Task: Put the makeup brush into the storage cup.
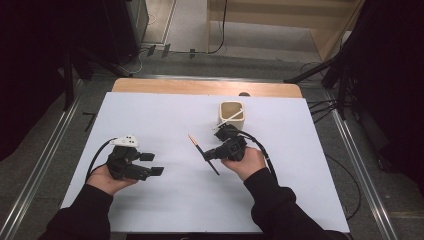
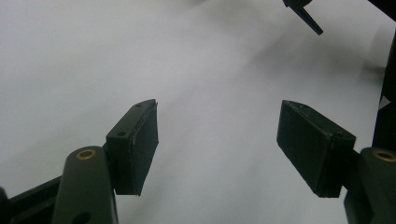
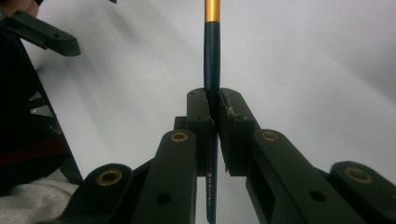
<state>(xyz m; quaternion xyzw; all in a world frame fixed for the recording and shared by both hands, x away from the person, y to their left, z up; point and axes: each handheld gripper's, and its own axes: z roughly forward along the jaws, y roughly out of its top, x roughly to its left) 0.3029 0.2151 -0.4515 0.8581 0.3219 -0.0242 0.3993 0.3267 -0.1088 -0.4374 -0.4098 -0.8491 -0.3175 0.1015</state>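
2 claws over counter (image 1: 150, 210): left claw (image 1: 151, 164) wide open, empty, nr left edge; right claw (image 3: 214, 109) clamped on 1 pencil (image 3: 211, 56), mid-counter. 1 cup (image 1: 232, 116) w/ 1 white stick (image 1: 231, 118), nr far edge.

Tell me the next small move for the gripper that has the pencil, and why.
Probably carry the pencil toward the cup just beyond it and tip it upright. The right gripper is shut on the pencil's shaft, the cup's mouth is open with a white stick already inside, and the left gripper is open with nothing between its jaws.
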